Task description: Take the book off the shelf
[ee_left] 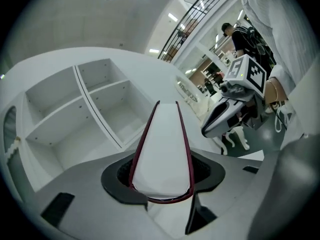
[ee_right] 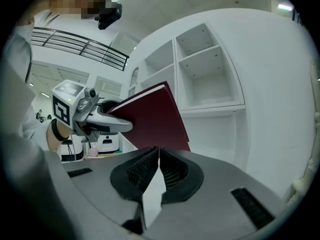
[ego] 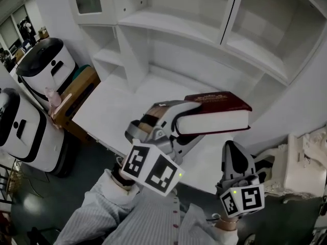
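Note:
A thick book (ego: 214, 112) with a dark red cover and white page edges hangs level in the air above the white counter (ego: 117, 111). My left gripper (ego: 176, 124) is shut on its left end, one jaw above and one below. In the left gripper view the book's page edge (ee_left: 162, 149) runs away from me between the two dark pads. From the right gripper view the red cover (ee_right: 152, 116) shows with the left gripper (ee_right: 107, 120) clamped on it. My right gripper (ego: 236, 162) is lower right of the book, shut and holding nothing, its ribbed pads (ee_right: 172, 171) pressed together.
White shelving (ego: 204, 29) with bare compartments rises behind the counter. Two white machines (ego: 43, 65) and a brown box (ego: 76, 93) stand at the left. An ornate white object (ego: 301, 162) sits at the right. A person (ee_left: 245, 34) stands in the far background of the left gripper view.

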{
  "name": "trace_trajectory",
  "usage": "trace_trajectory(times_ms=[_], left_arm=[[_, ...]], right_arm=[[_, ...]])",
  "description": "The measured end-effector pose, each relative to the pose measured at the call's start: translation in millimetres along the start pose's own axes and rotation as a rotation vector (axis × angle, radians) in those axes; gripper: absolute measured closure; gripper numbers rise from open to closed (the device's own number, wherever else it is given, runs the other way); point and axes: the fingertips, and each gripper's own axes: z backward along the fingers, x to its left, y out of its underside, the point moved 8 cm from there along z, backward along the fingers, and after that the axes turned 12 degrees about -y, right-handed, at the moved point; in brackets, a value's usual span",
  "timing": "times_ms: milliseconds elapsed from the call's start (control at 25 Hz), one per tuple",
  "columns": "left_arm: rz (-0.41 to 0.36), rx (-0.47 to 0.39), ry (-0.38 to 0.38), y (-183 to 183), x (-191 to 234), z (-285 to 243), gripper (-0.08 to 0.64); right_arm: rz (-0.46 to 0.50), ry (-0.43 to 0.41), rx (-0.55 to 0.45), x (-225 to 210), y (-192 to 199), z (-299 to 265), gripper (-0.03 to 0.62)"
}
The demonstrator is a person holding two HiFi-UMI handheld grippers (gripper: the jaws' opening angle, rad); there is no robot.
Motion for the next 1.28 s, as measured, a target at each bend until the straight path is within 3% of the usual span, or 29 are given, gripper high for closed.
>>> trace_trajectory(times_ms=[440, 1000, 1280], left_arm=[[0.236, 0.087, 0.087, 52.6, -36.2, -15.2, 0.333], [0.384, 0.171, 0.156, 102.9, -63.1, -55.5, 0.333], [0.406, 0.175, 0.193, 111.7, -72.3, -69.4, 0.333]], right_arm=[[-0.017, -0.040, 0.065, -9.2, 17.8, -21.9, 0.575], [-0.045, -0.062, 0.096, -37.7, 26.1, -50.3, 0.575], [-0.038, -0.047, 0.094, -47.1, 24.4, -57.4, 0.575]])
